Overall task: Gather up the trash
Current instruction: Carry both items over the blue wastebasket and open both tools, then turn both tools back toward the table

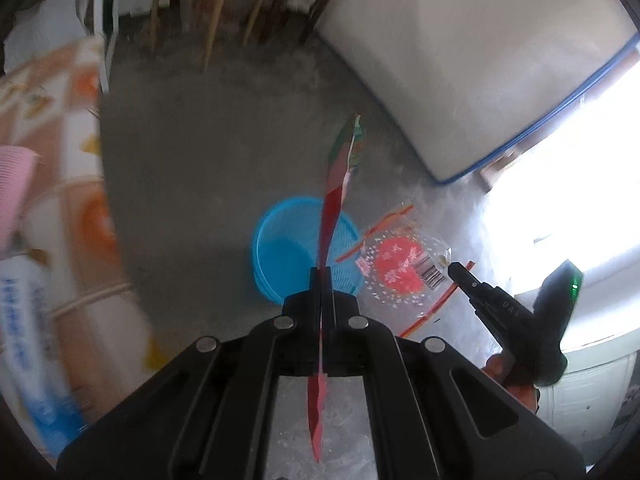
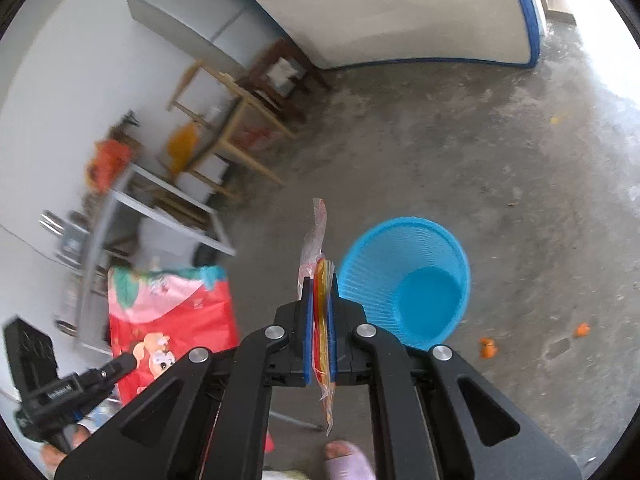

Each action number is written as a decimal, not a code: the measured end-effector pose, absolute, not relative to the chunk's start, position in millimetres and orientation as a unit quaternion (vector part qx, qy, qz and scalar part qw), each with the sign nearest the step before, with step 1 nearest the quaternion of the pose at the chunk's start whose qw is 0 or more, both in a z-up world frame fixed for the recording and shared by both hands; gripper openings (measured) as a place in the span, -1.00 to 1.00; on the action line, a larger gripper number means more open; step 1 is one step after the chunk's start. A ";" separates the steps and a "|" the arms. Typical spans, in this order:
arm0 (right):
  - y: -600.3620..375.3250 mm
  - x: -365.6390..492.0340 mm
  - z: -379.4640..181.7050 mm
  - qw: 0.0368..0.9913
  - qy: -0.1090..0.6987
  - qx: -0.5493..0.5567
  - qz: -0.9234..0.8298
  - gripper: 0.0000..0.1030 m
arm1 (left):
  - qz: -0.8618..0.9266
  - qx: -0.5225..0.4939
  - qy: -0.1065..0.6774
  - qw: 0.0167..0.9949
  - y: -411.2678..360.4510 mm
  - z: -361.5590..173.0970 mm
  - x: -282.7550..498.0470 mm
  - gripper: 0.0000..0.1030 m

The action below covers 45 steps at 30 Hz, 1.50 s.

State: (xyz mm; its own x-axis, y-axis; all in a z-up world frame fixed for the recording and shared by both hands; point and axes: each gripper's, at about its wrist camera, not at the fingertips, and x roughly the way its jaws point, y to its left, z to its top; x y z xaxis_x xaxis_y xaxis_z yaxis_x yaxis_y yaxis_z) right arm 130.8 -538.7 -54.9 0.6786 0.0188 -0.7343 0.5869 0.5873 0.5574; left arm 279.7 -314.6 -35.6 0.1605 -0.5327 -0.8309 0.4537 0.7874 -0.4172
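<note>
Currently two wrappers held, one per claw: left gripper (image 1: 321, 276) clamped on a red wrapper (image 1: 334, 200), right gripper (image 2: 320, 292) clamped on a clear bag with red print (image 1: 396, 268); one blue basket (image 2: 404, 280) sits on the floor between them. Both grippers tilt down toward it, right one just right of the basket. Bare concrete floor (image 2: 460, 152), mattress (image 1: 460, 52) on the far wall, two wooden stools (image 1: 212, 4) far left.
</note>
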 end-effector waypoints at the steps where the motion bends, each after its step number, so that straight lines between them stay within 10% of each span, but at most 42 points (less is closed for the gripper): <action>1: -540.6 136.2 -61.0 0.814 0.368 0.413 -0.181 -0.88 | -0.322 -0.025 0.565 0.759 -325.2 -42.1 282.5 -1.00; 12: -571.5 186.1 -121.4 0.790 0.408 0.387 -0.243 -0.85 | -0.304 0.030 0.593 0.745 -416.1 -108.5 326.3 -0.96; 16: -592.1 190.8 -168.4 0.752 0.446 0.413 -0.257 0.08 | -0.283 0.037 0.589 0.756 -429.2 -120.4 336.6 0.02; 23: -603.5 148.0 -195.2 0.713 0.441 0.467 -0.282 0.08 | -0.280 0.024 0.597 0.751 -402.7 -108.6 330.9 0.02; 45: -422.7 91.5 26.8 0.879 0.379 0.269 -0.106 0.49 | -0.319 -0.013 0.397 0.861 -185.1 73.2 149.1 0.53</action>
